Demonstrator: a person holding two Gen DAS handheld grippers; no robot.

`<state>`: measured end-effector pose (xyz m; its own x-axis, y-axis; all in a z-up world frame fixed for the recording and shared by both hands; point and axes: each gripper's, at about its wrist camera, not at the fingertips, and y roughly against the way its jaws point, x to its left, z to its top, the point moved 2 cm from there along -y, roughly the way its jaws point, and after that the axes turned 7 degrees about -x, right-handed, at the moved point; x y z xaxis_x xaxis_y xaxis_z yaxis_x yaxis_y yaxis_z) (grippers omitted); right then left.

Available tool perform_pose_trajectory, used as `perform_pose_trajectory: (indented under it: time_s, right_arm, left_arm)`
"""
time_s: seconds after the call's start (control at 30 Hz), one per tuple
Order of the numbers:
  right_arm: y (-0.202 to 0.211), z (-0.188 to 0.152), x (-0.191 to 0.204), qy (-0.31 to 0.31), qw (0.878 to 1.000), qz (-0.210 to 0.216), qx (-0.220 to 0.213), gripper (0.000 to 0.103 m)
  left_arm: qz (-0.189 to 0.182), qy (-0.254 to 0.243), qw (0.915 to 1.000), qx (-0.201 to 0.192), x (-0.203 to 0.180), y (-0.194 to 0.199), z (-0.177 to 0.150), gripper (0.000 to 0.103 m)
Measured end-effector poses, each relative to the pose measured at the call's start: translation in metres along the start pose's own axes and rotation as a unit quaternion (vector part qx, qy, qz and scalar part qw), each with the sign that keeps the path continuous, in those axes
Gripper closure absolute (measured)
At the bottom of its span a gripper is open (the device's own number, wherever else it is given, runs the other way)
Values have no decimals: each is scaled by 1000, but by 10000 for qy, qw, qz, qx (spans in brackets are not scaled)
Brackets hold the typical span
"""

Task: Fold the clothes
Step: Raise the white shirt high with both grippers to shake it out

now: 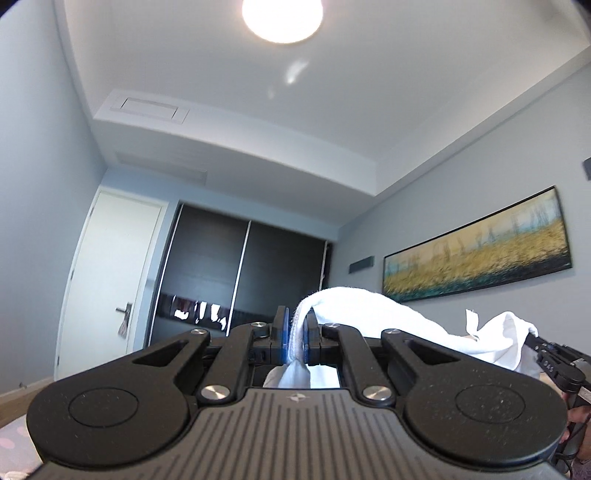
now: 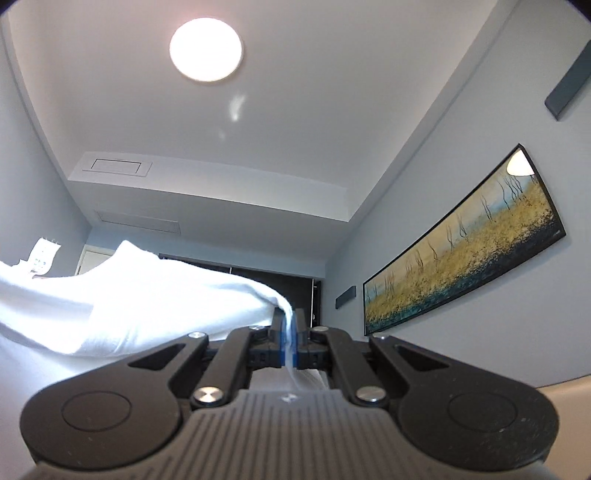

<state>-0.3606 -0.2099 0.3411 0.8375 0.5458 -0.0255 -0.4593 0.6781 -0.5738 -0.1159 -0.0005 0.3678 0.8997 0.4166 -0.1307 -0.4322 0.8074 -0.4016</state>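
Lit ceiling lamp (image 1: 282,18), landscape painting (image 1: 476,247), dark wardrobe (image 1: 240,273), white door (image 1: 110,273)

White garment (image 2: 122,295), black wardrobe (image 1: 236,266)

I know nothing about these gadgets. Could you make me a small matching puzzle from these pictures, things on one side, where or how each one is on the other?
Things:
1. white garment
2. ceiling light
3. painting
4. wardrobe doors

States:
A. hanging on the right-hand wall
B. dark, at the far end of the room
C. glowing overhead
D. pinched by both the left gripper and the right gripper

Pairs: 1-D, 2-C, 3-A, 4-B
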Motion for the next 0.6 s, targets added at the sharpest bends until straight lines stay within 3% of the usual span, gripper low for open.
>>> perform_pose_trajectory:
  time_s: [0.2, 0.27, 0.43, 0.6]
  right_arm:
    - [27, 22, -11, -70, 9985, -231, -491, 100]
    - [23, 20, -12, -23, 9988, -210, -450, 100]
    - [2, -14, -1, 173, 9998, -75, -11, 100]
    - [-38, -86, 14, 208, 9960, 108, 857, 100]
  left_arm:
    - [-51, -48, 9998, 189, -1, -15, -10, 97]
    - [-50, -66, 9996, 280, 1, -22, -14, 97]
    - [-39, -109, 9986, 526, 5, -42, -27, 97]
    - [281, -47, 9899, 1387, 29, -91, -93, 97]
